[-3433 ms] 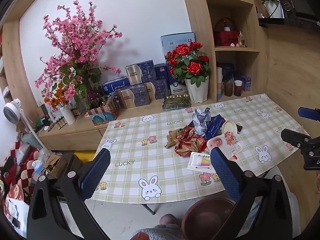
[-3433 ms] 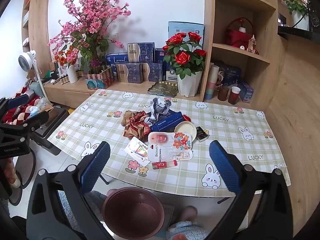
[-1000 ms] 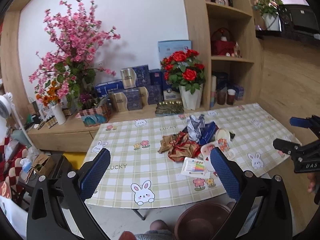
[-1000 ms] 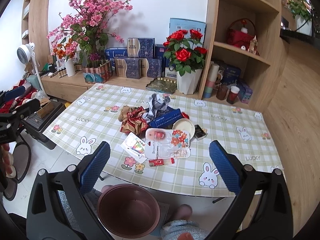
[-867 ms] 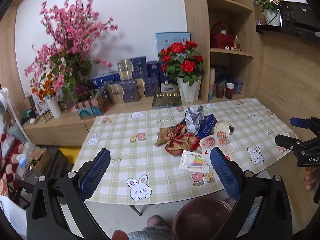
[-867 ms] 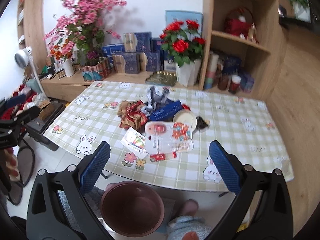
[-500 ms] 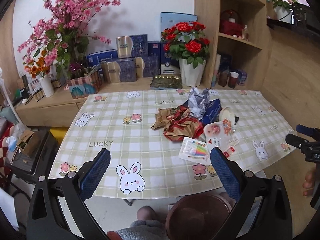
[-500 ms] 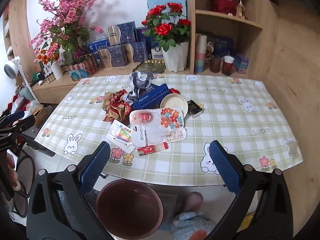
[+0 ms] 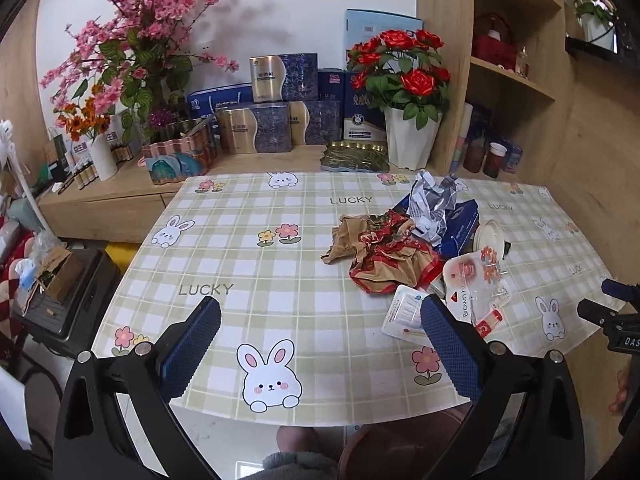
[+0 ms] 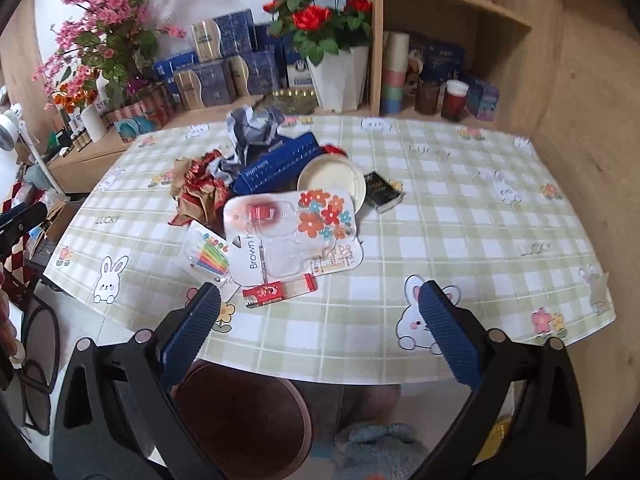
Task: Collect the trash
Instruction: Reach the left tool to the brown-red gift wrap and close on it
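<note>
Crumpled brown-and-red wrapping paper (image 10: 202, 194) lies at the left end of the litter heap, on the check-patterned cloth of the desk (image 10: 460, 240). It looks light, soft and springy; a pinch on any raised fold near its middle should carry it, though it may unfold and trail. Just beside it, on the near side, a small card of coloured candles (image 10: 210, 258) lies flat; thin and slick, it is best taken by a lifted edge or slid to the desk's rim first. Over it leans a clear plastic blister pack (image 10: 292, 232) printed with flowers: stiff, light, slippery and likely to flex, so the near corner that overhangs is my choice of hold. Touching its near edge is a small red box (image 10: 278, 291), rigid and narrow, easy to grip across its short sides. Farther off sit crumpled silver foil (image 10: 254, 128), a blue carton (image 10: 280, 164), a round cream lid (image 10: 332, 178) and, to the right, a small black packet (image 10: 382, 190); the foil will crush, the lid wants an edge grip.

Below the near edge of the desk stands a dark brown bin (image 10: 240, 412), apparently empty.

The left tongs (image 9: 320, 348) hang spread wide over the near left part of the desk, holding nothing. The right tongs (image 10: 316, 328) are likewise spread and empty, above the near edge, just short of the red box.
</note>
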A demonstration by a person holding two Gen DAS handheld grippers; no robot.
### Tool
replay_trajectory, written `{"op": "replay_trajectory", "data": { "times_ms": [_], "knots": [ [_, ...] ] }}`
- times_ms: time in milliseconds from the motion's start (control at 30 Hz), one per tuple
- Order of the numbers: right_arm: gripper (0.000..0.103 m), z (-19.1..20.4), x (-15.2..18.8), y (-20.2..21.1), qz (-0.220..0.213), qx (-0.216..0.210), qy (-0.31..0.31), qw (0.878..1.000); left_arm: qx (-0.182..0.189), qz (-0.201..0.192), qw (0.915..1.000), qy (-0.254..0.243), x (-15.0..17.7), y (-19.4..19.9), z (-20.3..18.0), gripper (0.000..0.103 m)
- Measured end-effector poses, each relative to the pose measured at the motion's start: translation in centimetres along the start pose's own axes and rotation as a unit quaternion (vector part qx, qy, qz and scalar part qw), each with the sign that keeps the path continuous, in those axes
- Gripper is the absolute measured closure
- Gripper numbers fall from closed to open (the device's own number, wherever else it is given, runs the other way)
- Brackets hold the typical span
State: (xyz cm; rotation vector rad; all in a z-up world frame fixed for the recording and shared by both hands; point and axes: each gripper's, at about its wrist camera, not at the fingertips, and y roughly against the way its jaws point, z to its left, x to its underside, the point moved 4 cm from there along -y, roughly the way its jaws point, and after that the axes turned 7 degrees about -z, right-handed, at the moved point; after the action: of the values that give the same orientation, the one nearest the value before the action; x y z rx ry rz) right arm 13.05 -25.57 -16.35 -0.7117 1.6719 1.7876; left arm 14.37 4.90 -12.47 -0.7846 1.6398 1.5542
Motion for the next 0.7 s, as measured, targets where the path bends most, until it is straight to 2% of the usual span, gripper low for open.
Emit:
{"op": "replay_trajectory", "data": {
  "times_ms": [200, 267, 400, 533, 633, 700],
  "knots": [
    [0.006, 1.9, 0.6, -4.7, 0.019, -0.009, 0.013, 1.0, 0.002, 0.007, 1.0, -0.004, 0.6, -2.2, -0.1, 0.006],
    [0.006, 2.9, 0.6, -6.0, 0.025, -0.016, 0.021, 0.999, 0.007, 0.011, 0.9999, -0.002, 0.8, -2.9, 0.0, 0.012],
    [0.006, 4.7, 0.1, -7.7, 0.028, -0.035, 0.029, 0.999, 0.02, 0.022, 0.9995, 0.008, 1.1, -4.3, 0.1, 0.017],
    [0.006, 5.3, -0.4, -8.7, 0.026, -0.038, 0.031, 0.998, 0.044, 0.036, 0.9983, 0.017, 1.2, -6.1, -0.1, 0.018],
    [0.006, 4.5, -0.6, -9.4, 0.029, -0.029, 0.028, 0.999, 0.082, 0.043, 0.9954, 0.022, 0.9, -7.7, -1.3, 0.018],
    [0.006, 3.8, -0.9, -9.8, 0.033, -0.03, 0.02, 0.999, 0.103, 0.045, 0.9936, 0.003, 0.9, -9.0, -2.8, 0.018]
  ]
}}
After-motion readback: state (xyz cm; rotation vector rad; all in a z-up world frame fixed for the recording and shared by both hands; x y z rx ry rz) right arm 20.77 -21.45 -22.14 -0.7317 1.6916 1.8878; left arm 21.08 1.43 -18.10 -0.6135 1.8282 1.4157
